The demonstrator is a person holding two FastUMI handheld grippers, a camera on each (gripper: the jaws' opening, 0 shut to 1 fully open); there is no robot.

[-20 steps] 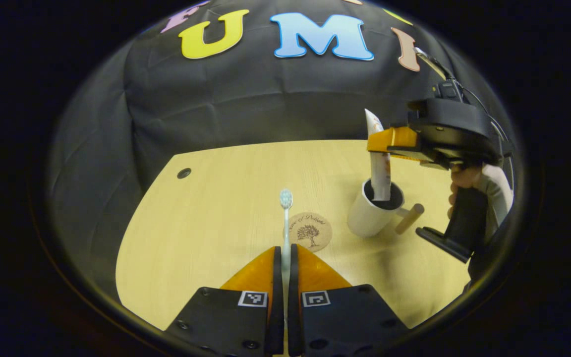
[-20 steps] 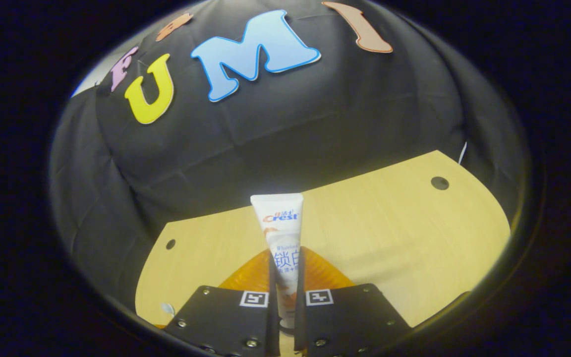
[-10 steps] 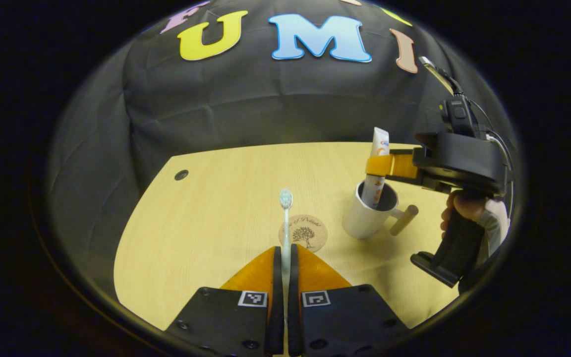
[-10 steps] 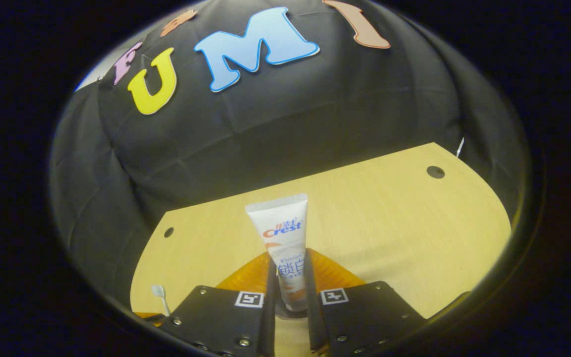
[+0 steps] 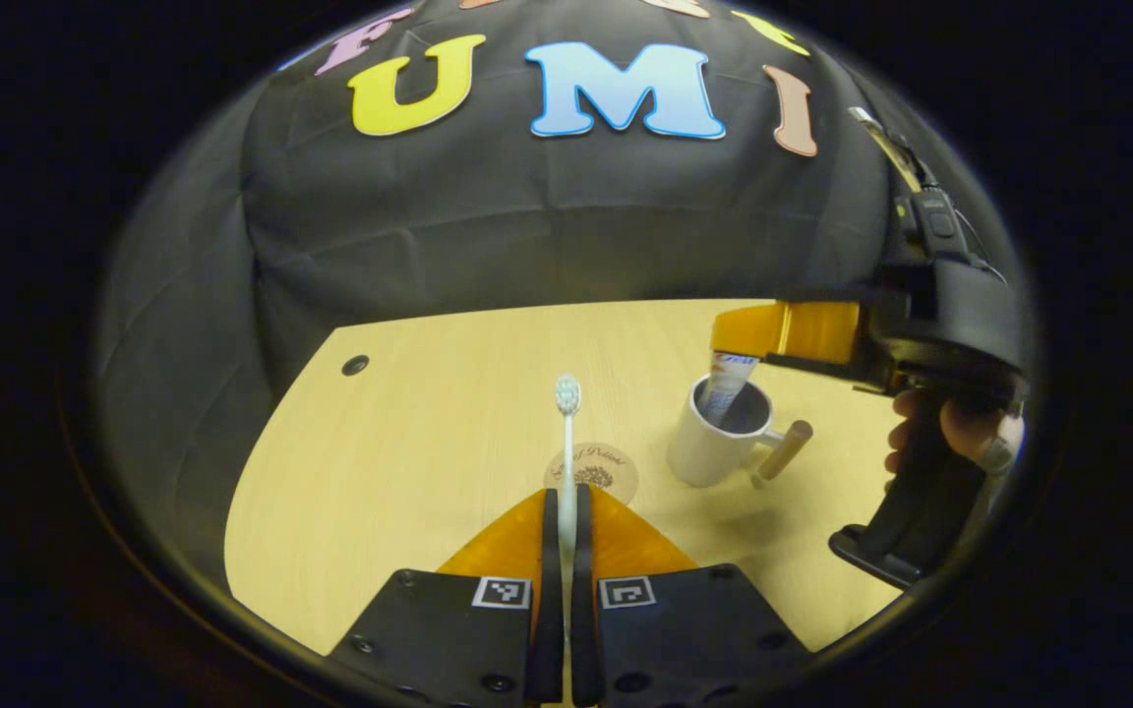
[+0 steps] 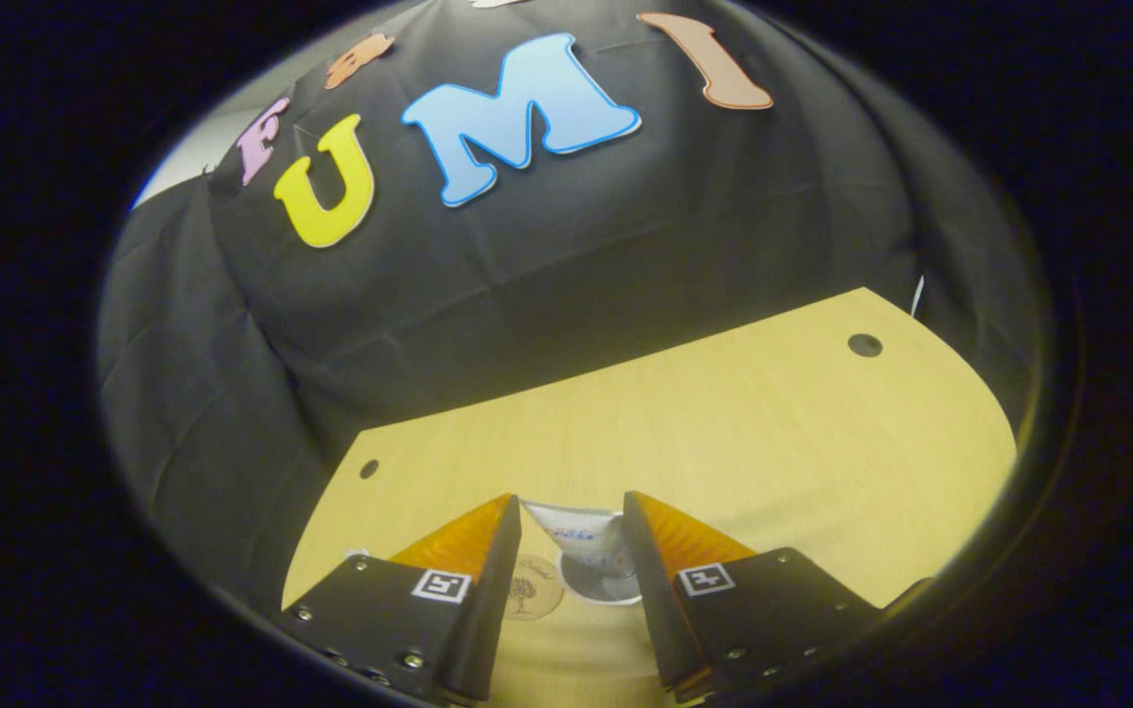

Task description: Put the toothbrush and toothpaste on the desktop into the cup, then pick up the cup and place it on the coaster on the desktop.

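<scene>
Our left tongs [image 5: 564,536] are clamped on the toothbrush [image 5: 566,433], bristles pointing away above the surface [image 5: 409,462]. Our right tongs [image 6: 566,551] stand spread wide, gripping nothing, above the cup [image 5: 709,447], where the toothpaste [image 6: 581,536] sits. The coaster [image 5: 598,470] lies just beside the cup.

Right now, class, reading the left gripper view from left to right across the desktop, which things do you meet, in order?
Desktop hole → toothbrush → cup → right gripper → hand.
</scene>
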